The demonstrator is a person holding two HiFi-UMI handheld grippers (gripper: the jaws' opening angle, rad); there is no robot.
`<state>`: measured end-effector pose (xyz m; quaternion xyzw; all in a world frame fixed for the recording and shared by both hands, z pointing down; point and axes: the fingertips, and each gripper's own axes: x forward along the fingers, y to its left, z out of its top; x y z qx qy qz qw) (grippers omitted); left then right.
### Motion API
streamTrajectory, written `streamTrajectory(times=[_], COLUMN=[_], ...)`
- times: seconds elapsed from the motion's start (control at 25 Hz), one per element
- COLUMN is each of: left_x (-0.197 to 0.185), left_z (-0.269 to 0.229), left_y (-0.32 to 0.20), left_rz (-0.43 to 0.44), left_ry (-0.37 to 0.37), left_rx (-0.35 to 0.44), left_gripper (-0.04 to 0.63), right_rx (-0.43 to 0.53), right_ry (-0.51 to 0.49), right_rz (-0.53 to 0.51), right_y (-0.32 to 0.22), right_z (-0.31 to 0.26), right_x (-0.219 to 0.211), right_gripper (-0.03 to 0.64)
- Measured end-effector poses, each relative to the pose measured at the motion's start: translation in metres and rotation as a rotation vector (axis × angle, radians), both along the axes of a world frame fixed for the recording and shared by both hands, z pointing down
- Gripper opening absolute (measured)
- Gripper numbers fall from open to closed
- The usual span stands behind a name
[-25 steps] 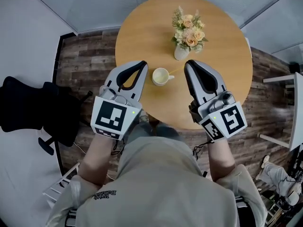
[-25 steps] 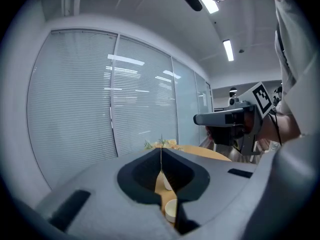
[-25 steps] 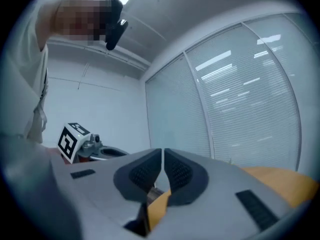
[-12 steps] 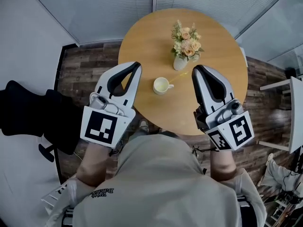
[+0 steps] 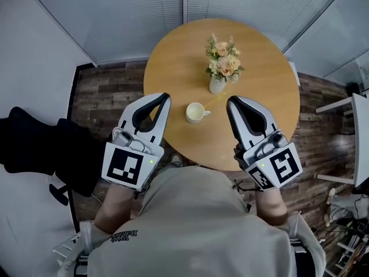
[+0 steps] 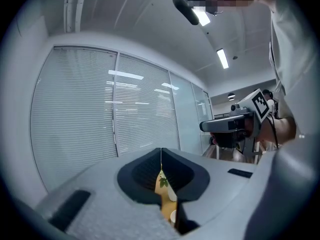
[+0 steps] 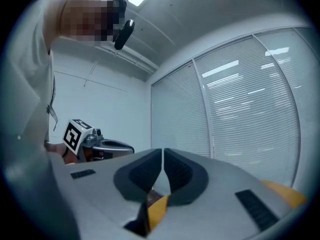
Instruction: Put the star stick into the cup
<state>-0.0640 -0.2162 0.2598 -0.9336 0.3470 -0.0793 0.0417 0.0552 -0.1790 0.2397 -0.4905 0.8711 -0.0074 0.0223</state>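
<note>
A pale cup (image 5: 196, 112) with a handle on its right stands on the round wooden table (image 5: 259, 114). A thin pale yellow stick (image 5: 215, 99) seems to lie between the cup and the vase; it is too small to make out a star. My left gripper (image 5: 165, 97) is shut and empty, held over the table's left edge, left of the cup. To the cup's right, my right gripper (image 5: 230, 102) is also shut and empty. In the left gripper view the jaws (image 6: 161, 152) meet, and the cup (image 6: 173, 216) shows through the gap below them.
A white vase (image 5: 217, 85) of peach flowers (image 5: 222, 60) stands just behind the cup. A black chair (image 5: 40, 146) is on the wood floor at the left. White furniture (image 5: 353, 137) stands at the right. Blinds and glass walls lie beyond the table.
Both grippers rose beside the cup and then came a little nearer each other. They stay shut and empty. The cup and vase have not moved on the table.
</note>
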Motion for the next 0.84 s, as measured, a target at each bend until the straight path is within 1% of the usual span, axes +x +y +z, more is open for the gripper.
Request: streamTrajectory(times=[0.4,0.6,0.84], left_x=[0.003,0.0,-0.002], left_z=[0.006,0.01,0.011], left_y=[-0.004,-0.007,-0.012], left_rz=[0.008,0.003,0.0], left_ry=[-0.013,-0.019,-0.017], left_rx=[-0.014,-0.022,-0.031], left_gripper=[0.023,0.023,0.023], right_rx=[-0.015,-0.042,-0.033], right_ry=[0.013,-0.019,0.035], right_rz=[-0.009,-0.021,-0.004], right_y=[-0.011,-0.014,-0.018], right_z=[0.008,0.013,0.014], right_x=[-0.003,-0.006,-0.007], right_gripper=[0.037,0.036,0.035])
